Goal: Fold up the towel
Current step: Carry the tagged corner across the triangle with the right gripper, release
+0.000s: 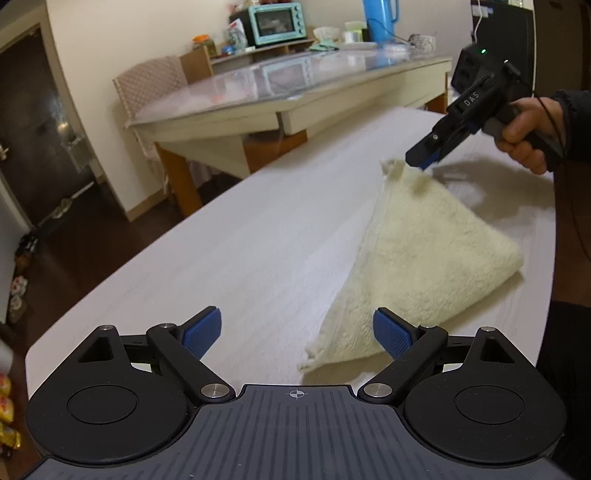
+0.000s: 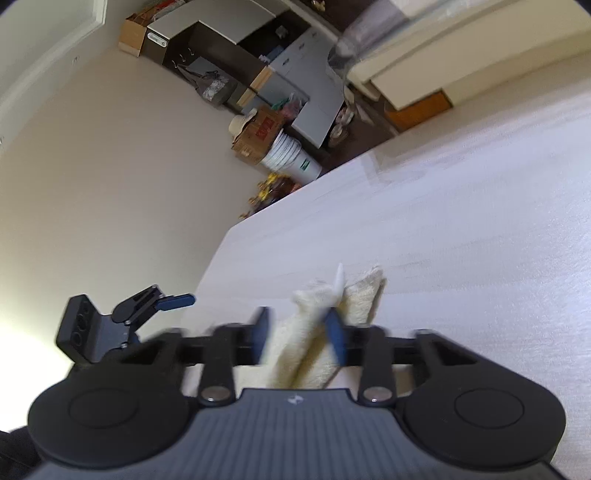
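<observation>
Left tool [image 1: 296, 334]: I hold it low over the near edge of the counter; its blue pads [image 1: 203, 332] stand wide apart with nothing between them. In the right wrist view it shows at the far left [image 2: 173, 301], off the counter's edge and apart from the towel.

Counter [image 1: 240, 240]: a pale, faintly lined surface that runs away from me toward the room; it carries the towel and no other thing that I can make out.

Towel [image 1: 424, 258]: cream and fluffy, lying on the counter ahead and to the right of my left tool. It is folded over into a rough triangle, its near corner just before the left tool's right pad, its far corner raised toward my right tool. Its right side is a thick rounded fold.

Right tool [image 1: 424, 157]: my right hand [image 1: 524, 133] grips its handle at the upper right, nose angled down at the towel's raised far corner. From its own camera [image 2: 301, 334] the picture is blurred, yet the pads show a clear gap, and the towel [image 2: 365, 295] bunches up between them with a white tag sticking up. I cannot tell whether either pad touches the cloth.

Behind: a second table with a glass top [image 1: 295, 85], well apart from the counter, bears a mint-green oven [image 1: 277, 22] and a blue jug [image 1: 380, 18].
</observation>
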The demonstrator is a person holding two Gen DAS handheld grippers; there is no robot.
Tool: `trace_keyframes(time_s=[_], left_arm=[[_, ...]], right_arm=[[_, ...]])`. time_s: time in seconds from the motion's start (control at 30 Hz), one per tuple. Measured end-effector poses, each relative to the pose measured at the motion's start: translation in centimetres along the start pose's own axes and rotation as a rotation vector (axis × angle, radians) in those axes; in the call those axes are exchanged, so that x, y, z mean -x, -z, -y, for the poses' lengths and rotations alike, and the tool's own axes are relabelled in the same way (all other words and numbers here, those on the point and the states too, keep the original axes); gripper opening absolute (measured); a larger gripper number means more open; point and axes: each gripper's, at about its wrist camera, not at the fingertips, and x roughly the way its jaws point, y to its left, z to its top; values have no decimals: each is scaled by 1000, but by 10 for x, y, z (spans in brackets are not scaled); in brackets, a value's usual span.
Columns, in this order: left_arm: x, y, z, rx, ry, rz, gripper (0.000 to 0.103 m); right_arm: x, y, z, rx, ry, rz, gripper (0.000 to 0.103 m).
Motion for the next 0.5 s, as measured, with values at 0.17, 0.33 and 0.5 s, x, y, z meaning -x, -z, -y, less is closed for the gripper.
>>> trace_keyframes(time_s=[0.17, 0.33, 0.5], left_arm=[[-4, 1, -12, 58, -21, 4, 93], [-3, 2, -22, 107, -20, 24, 93], [-8, 5, -22, 121, -27, 20, 93]], right_arm=[[13, 1, -11, 35, 9, 42, 9], [21, -2, -9, 21, 67, 82, 9], [19, 5, 7, -26, 99, 78, 9]])
